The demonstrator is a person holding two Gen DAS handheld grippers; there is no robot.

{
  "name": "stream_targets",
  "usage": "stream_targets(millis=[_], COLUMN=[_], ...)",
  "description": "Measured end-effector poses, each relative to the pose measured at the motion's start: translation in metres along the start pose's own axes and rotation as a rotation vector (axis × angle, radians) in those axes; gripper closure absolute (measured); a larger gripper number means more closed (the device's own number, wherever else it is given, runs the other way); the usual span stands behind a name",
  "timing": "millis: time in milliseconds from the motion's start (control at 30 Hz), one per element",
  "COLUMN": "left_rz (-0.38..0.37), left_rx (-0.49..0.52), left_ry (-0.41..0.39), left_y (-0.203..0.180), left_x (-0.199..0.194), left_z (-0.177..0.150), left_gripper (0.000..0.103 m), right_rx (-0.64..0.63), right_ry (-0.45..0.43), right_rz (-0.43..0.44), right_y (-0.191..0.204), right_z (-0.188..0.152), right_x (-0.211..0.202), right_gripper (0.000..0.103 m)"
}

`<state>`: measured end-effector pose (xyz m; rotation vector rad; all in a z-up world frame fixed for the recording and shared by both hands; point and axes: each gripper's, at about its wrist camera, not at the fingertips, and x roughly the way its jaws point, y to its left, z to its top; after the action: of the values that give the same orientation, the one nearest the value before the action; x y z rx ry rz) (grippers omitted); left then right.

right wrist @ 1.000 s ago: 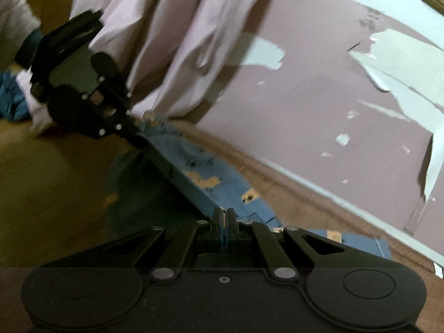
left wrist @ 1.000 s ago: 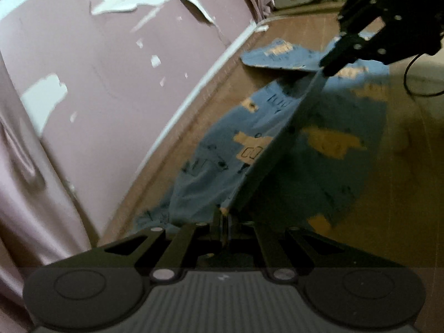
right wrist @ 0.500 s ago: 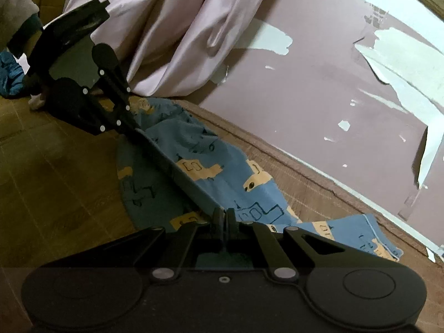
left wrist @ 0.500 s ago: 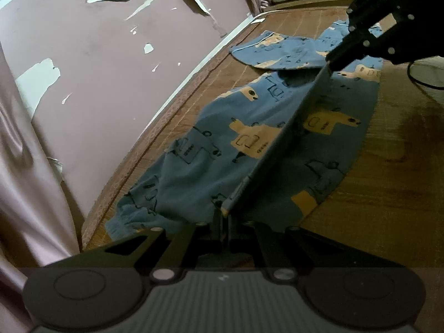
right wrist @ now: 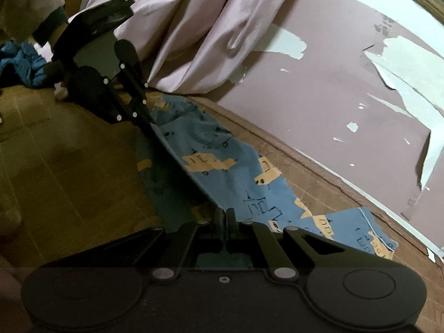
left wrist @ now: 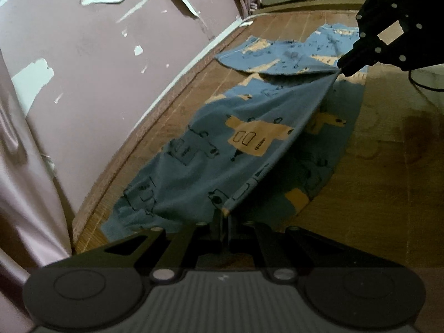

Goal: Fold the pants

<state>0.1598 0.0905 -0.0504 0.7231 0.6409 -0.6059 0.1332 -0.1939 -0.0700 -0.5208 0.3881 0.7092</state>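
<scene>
Left wrist view first: your left tool (left wrist: 222,213) is pinched tight on the edge of the pants (left wrist: 222,163), right at the near corner of the fabric. The pants are blue with tan vehicle prints and lie spread on the wooden floor (left wrist: 388,166), running along the pink wall (left wrist: 97,69) with the peeling paint. From your pinch a taut fold line runs up and across to your right tool (left wrist: 344,68), which is clamped on the far end of that same edge. So the edge is lifted and stretched between both tools, with one layer hanging over to the wall side and the rest of the cloth flat underneath. Another part of the pants lies flat further back, past the right tool.

Right wrist view: your right tool (right wrist: 224,213) is squeezed together on the pants (right wrist: 222,161) edge at the bottom middle. The same stretched line goes up-left to the left tool (right wrist: 151,126), also gripping the cloth. A pink curtain (right wrist: 194,27) hangs behind it, touching down near the far end of the pants. A bit of sleeve (right wrist: 22,8) shows top left, and some blue cloth (right wrist: 25,63) sits on the floor (right wrist: 69,166) just below it.
</scene>
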Motion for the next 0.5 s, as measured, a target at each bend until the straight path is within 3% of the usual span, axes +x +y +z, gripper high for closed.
stream_targets(millis=[167, 500], left_rz=[-0.001, -0.079], left_rx=[0.039, 0.094], left_ry=[-0.018, 0.032], left_y=[-0.003, -0.004], left_x=[-0.004, 0.009], left_z=[-0.001, -0.009], left_gripper=[0.099, 0.099], right_rx=[-0.014, -0.041], right_ry=[0.012, 0.118], right_rz=[0.014, 0.095], right_y=[0.004, 0.017], right_z=[-0.005, -0.025], right_x=[-0.004, 0.012], right_gripper=[0.103, 0.103])
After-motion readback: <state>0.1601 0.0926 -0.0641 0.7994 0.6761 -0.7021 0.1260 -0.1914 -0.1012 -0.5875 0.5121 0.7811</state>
